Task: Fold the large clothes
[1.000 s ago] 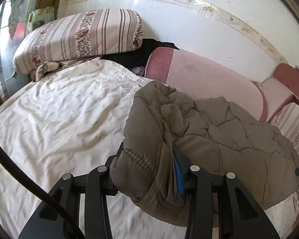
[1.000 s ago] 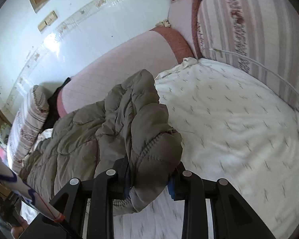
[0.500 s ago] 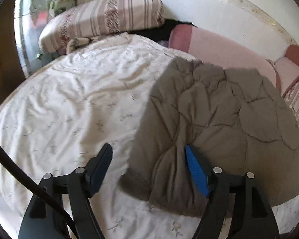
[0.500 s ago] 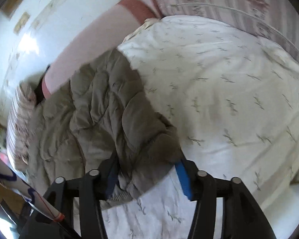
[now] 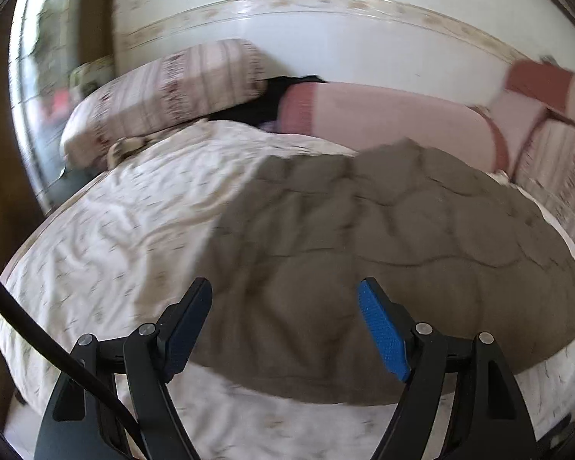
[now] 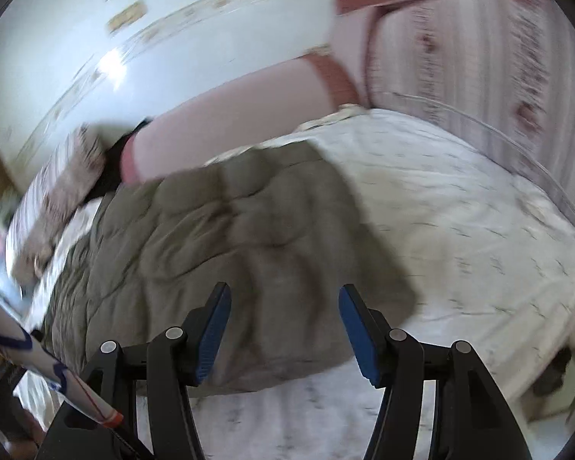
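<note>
An olive-brown quilted jacket (image 5: 364,237) lies flat in a folded heap on the white patterned bed sheet (image 5: 115,237). My left gripper (image 5: 283,291) hovers over the jacket's near left edge; its jaws are opening and the blue pads touch nothing. In the right wrist view the same jacket (image 6: 230,237) spreads to the left over the sheet (image 6: 460,211). My right gripper (image 6: 284,293) hangs above the jacket's near right edge. Its jaws are opening too, with no cloth pinched between them. Both views are blurred by motion.
A striped pillow (image 5: 172,92) and a black garment (image 5: 264,103) lie at the bed's far left. A pink padded headboard (image 5: 383,115) runs along the white wall. A striped cushion (image 6: 479,57) borders the right side. A white tube with red and blue marks (image 6: 38,364) crosses the lower left.
Both grippers were shut on the jacket's lifted edge, then let go and opened. They drew back toward the bed's near side, and the jacket dropped flat onto the sheet.
</note>
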A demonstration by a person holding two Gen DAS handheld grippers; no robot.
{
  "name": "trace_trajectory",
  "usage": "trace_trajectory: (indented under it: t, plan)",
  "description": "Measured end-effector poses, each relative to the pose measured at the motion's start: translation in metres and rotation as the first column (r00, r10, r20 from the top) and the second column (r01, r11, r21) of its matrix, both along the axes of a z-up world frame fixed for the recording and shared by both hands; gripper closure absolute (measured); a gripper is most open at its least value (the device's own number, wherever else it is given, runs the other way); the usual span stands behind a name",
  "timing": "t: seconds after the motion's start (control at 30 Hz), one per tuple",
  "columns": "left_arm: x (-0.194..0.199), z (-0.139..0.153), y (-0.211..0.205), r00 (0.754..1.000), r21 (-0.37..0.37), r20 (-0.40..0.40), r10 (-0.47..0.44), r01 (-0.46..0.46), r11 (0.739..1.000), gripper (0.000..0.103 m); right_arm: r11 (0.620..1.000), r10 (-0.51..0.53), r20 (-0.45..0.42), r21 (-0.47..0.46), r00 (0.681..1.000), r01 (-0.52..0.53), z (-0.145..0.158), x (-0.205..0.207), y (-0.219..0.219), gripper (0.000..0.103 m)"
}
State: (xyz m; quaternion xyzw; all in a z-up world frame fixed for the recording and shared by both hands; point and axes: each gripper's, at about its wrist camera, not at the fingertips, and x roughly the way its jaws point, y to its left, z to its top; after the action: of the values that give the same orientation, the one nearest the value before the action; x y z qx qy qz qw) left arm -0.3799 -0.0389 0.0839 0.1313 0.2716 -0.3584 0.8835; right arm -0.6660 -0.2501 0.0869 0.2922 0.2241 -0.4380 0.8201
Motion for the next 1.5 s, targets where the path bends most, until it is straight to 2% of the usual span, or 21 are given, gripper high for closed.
trace_trajectory:
  t: [0.13, 0.3, 0.37, 0.7, 1.07, 1.17, 1.3, 1.33, 1.4, 1.5]
  plan:
    - [-0.014, -0.012, -0.034, 0.998, 0.052, 0.041, -0.047, 0.045, 0.998, 0.025, 0.999, 0.052, -0.064, -0.003, 0.997, -0.053, -0.010, 0.037, 0.003, 0.039]
    - [-0.008, -0.036, -0.052, 0.998, 0.098, 0.016, -0.061, 0.059, 0.993, 0.023, 0.998, 0.066, -0.156, 0.015, 0.986, -0.065, -0.033, 0.062, -0.001, 0.039]
    - [-0.005, -0.041, -0.053, 0.998, 0.099, 0.017, -0.058, 0.056, 0.994, 0.019, 0.998, 0.065, -0.166, 0.020, 0.984, -0.063, -0.039, 0.063, -0.005, 0.038]
    - [0.000, -0.050, -0.057, 0.998, 0.098, 0.013, -0.064, 0.063, 0.993, 0.019, 0.998, 0.054, -0.228, 0.000, 0.972, -0.055, -0.050, 0.079, -0.007, 0.034]
    - [0.000, -0.051, -0.058, 0.998, 0.100, 0.016, -0.065, 0.063, 0.993, 0.019, 0.998, 0.041, -0.256, -0.026, 0.966, -0.049, -0.050, 0.084, -0.004, 0.034]
    - [0.000, -0.047, -0.053, 0.998, 0.079, -0.003, -0.061, 0.061, 0.995, 0.019, 0.999, 0.027, -0.245, -0.034, 0.969, -0.036, -0.042, 0.080, 0.003, 0.034]
    - [-0.010, -0.031, -0.034, 0.998, 0.057, -0.002, -0.070, 0.070, 0.996, 0.019, 0.996, 0.009, -0.231, -0.089, 0.973, -0.030, -0.012, 0.067, 0.030, 0.033]
    - [-0.014, -0.023, -0.027, 0.997, 0.045, 0.001, -0.074, 0.074, 0.996, 0.019, 0.994, 0.004, -0.219, -0.103, 0.976, -0.027, 0.000, 0.063, 0.041, 0.032]
    - [-0.027, 0.000, -0.006, 0.996, -0.003, 0.033, -0.084, 0.085, 0.996, 0.019, 0.991, 0.001, -0.185, -0.130, 0.983, -0.026, 0.021, 0.055, 0.061, 0.020]
    - [-0.043, 0.036, 0.022, 0.994, -0.048, 0.064, -0.093, 0.097, 0.994, 0.014, 0.982, 0.008, -0.157, -0.187, 0.988, -0.037, 0.059, 0.045, 0.096, 0.017]
